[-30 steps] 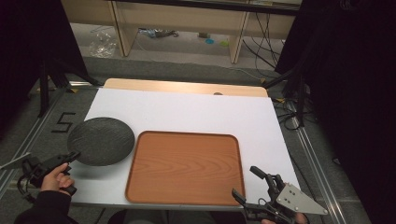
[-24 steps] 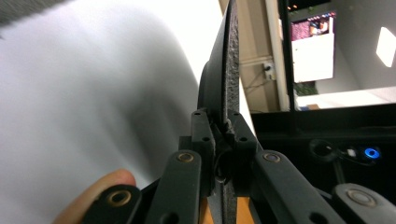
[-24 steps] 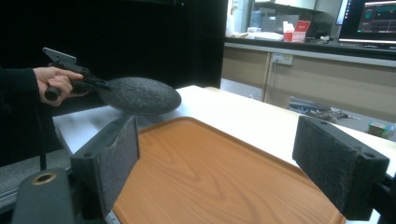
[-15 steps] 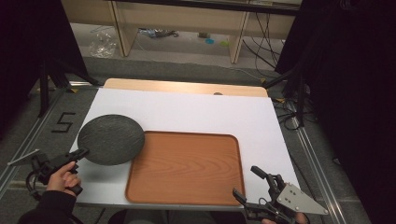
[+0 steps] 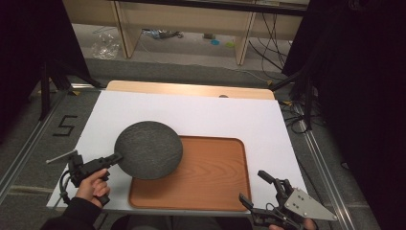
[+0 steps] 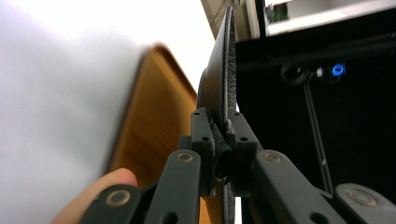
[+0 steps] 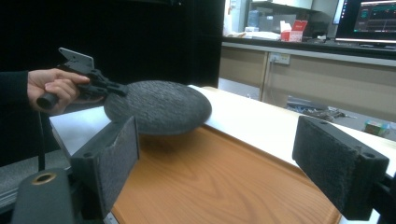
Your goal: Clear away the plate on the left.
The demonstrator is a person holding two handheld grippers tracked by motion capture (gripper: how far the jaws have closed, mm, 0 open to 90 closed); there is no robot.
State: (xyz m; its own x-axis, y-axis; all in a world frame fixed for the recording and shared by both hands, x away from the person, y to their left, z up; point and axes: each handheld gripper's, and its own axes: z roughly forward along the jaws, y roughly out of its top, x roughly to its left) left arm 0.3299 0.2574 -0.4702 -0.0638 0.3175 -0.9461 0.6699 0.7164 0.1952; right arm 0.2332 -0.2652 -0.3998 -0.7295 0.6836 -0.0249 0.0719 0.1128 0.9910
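A dark grey round plate hangs in the air, overlapping the left part of the wooden tray. My left gripper is shut on the plate's left rim, held by a hand at the table's front left corner. In the left gripper view the plate stands edge-on between the closed jaws. In the right gripper view the plate floats above the tray, carried by the other gripper. My right gripper rests open at the front right, with nothing between its pads.
The tray lies on a white sheet covering the table. A wooden strip borders the far edge. Shelving and cables stand on the floor beyond. A metal rail runs along the right side.
The plate has been lifted off the white sheet and carried to the right, now overlapping the tray's left part. The left hand moved with it. The right gripper stayed still.
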